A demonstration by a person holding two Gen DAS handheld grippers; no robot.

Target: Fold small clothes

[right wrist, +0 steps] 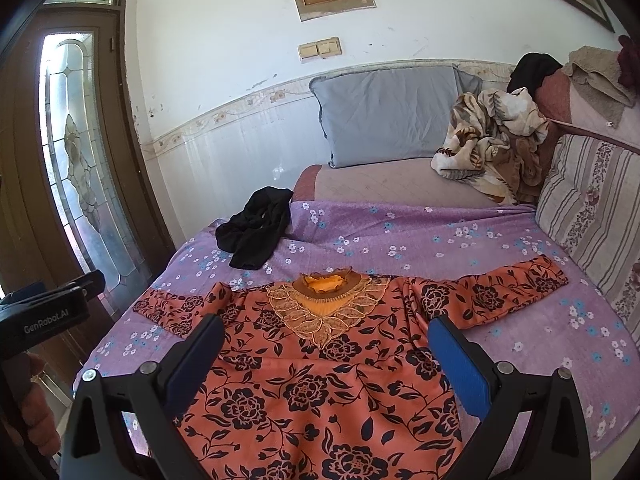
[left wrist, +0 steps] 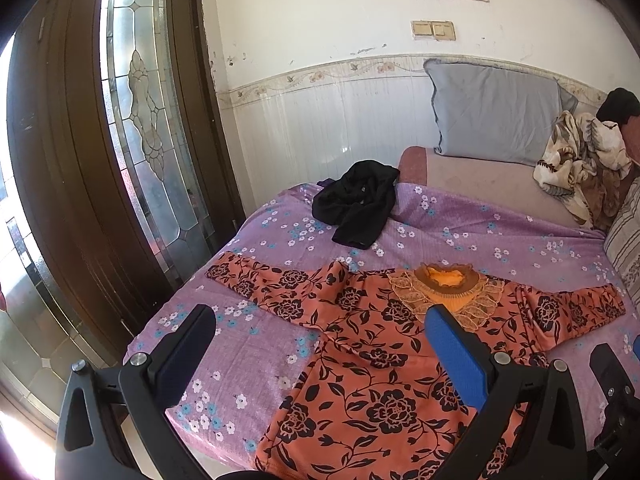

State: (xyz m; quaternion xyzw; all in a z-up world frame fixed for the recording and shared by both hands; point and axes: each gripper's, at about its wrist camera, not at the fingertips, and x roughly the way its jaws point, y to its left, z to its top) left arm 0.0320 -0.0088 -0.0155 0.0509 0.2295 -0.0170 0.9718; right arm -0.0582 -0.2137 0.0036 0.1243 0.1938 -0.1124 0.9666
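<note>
while both grippers are hovering open and empty, the top [right wrist: 320, 380] is lying flat on the bed [right wrist: 520, 340], sleeves running left to right. left gripper [left wrist: 320, 336] is sitting nearer the left sleeve [left wrist: 256, 280], right gripper [right wrist: 326, 344] nearer the right sleeve [right wrist: 500, 292].

Blouse [right wrist: 320, 380] spread flat on bedspread [right wrist: 440, 240], sleeves toward 9 and 3 o'clock; crumpled garment [right wrist: 256, 232] on bedspread at 11 o'clock beyond blouse; pillow [right wrist: 388, 112] against wall at 12 o'clock; bunched blanket [right wrist: 492, 140] at 2 o'clock, beside pillow.
</note>
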